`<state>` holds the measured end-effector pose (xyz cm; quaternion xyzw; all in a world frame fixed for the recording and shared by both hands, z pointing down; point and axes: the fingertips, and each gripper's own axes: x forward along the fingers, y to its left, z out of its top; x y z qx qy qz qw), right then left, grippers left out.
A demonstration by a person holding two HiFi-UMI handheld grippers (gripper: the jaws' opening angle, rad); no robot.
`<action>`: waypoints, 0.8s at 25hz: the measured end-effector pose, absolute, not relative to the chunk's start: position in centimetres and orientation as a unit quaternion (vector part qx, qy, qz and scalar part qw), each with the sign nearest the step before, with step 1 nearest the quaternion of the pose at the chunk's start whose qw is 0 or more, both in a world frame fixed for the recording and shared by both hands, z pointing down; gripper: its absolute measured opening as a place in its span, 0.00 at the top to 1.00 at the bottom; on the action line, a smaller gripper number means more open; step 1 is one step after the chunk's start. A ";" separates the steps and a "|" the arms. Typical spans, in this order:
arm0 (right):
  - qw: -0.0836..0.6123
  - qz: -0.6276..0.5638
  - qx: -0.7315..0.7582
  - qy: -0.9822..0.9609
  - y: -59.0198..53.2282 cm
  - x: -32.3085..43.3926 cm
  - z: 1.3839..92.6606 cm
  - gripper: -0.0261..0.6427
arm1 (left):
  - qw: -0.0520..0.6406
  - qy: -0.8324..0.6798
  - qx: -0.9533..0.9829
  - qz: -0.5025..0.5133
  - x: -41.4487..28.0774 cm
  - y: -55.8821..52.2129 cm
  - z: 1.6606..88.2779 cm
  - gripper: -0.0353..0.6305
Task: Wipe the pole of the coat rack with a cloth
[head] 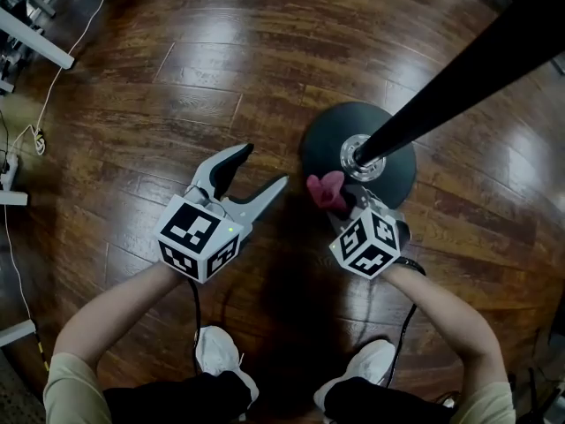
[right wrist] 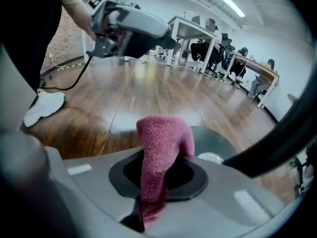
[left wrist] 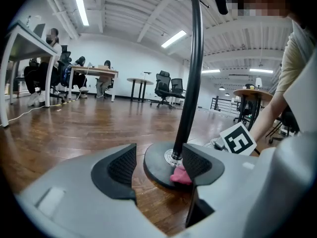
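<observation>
The right tongs (head: 342, 203) clamp a pink cloth (head: 325, 190) over the round base (head: 320, 140), left of the pole (head: 459, 82); the left tongs (head: 254, 175) stand wide open, empty.

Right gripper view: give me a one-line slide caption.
Right gripper shut on a pink cloth, close to the coat rack's dark round base on a wooden floor.

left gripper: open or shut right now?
Open. The left gripper has its jaws apart with nothing between them; the coat rack base shows through the gap.
</observation>
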<state>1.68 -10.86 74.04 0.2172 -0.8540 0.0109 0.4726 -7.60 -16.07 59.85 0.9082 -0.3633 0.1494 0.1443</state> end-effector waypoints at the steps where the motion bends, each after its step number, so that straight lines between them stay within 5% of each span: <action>1: 0.473 0.006 0.222 -0.853 -10.3 3.0 74.3 0.91 | 0.142 -0.360 0.910 0.152 -7.2 -16.2 60.1 0.54; 13: 0.409 0.055 0.345 -0.843 -15.4 17.9 72.9 0.90 | 0.138 -0.306 0.928 0.162 -1.6 -15.6 61.4 0.54; 20: 0.432 -0.032 0.349 -0.831 -25.4 22.1 71.5 0.90 | 0.146 -0.333 0.914 0.178 -4.4 -15.4 61.9 0.55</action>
